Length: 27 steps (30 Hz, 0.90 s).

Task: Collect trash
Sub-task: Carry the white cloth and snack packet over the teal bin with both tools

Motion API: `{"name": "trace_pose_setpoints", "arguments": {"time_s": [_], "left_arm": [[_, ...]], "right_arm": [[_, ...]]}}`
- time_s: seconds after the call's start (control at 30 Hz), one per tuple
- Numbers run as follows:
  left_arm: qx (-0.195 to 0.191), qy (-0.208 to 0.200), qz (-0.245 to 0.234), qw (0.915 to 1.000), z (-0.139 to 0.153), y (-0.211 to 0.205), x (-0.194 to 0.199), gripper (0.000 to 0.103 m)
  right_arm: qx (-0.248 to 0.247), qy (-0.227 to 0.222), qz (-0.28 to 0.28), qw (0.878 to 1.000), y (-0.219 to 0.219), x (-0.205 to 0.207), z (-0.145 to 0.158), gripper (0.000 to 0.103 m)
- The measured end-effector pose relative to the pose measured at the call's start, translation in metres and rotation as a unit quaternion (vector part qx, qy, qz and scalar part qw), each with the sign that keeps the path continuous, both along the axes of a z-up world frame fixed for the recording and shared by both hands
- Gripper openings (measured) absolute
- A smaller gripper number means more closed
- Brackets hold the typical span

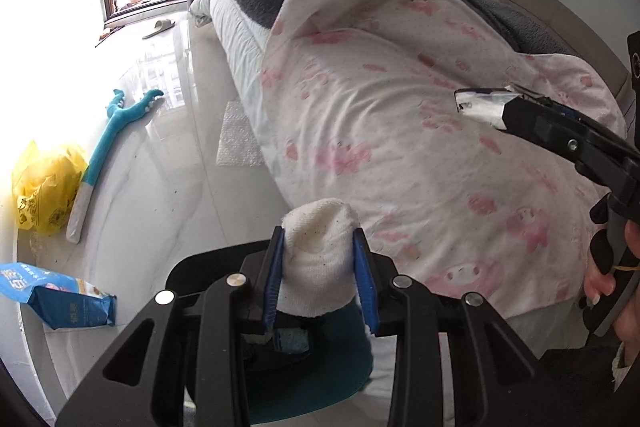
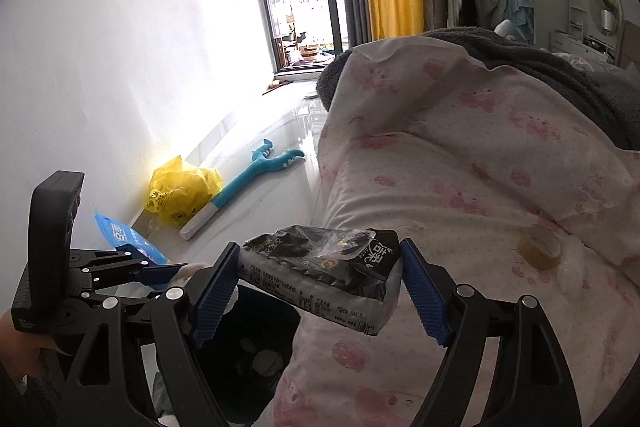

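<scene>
My left gripper (image 1: 319, 241) is shut on a white knitted wad, like a balled sock (image 1: 320, 259), held between the blue pads. Beneath it sits a dark bin (image 1: 320, 379) beside the bed. My right gripper (image 2: 320, 247) is shut on a crumpled black tissue packet (image 2: 320, 271), held above the bed's edge and the black bin (image 2: 248, 339). In the left wrist view the right gripper (image 1: 492, 111) comes in from the right with the packet's silver end (image 1: 476, 105) sticking out. The left gripper (image 2: 176, 269) shows at the lower left of the right wrist view.
A bed with a pink-patterned quilt (image 1: 400, 115) fills the right side, with a clear tape roll (image 2: 540, 247) lying on it. On the floor by the wall are a yellow plastic bag (image 2: 180, 195), a blue packet (image 2: 128, 239), a teal plush toy (image 2: 248, 183) and a bubble-wrap sheet (image 1: 238, 135).
</scene>
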<state>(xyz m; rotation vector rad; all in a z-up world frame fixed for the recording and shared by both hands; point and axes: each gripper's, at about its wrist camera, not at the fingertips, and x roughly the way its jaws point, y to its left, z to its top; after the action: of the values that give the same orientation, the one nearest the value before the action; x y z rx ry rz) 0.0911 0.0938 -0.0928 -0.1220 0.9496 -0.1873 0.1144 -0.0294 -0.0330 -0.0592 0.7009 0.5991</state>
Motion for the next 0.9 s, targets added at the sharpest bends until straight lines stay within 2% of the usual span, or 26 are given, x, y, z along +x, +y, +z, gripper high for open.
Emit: {"name": "trace_pose_setpoints", "arguments": {"time_s": [0.3,0.7,0.8,0.9], "left_arm": [[-0.016,0.059,0.023,0.9979,-0.035,0.038,-0.007,0.036],[-0.027,0.111,0.026,0.9931,-0.060,0.058,-0.014,0.036],[-0.030,0.122,0.029,0.9917,-0.066,0.065,-0.016,0.040],[-0.030,0.125,0.037,0.9910,-0.068,0.073,-0.019,0.051]], "right_arm": [[-0.018,-0.001,0.042,0.999,0.043,-0.015,-0.010,0.080],[-0.016,0.012,0.061,0.998,0.071,-0.015,-0.019,0.080],[-0.018,0.015,0.066,0.998,0.078,-0.015,-0.021,0.080],[-0.018,0.018,0.068,0.997,0.086,-0.014,-0.024,0.080]]}}
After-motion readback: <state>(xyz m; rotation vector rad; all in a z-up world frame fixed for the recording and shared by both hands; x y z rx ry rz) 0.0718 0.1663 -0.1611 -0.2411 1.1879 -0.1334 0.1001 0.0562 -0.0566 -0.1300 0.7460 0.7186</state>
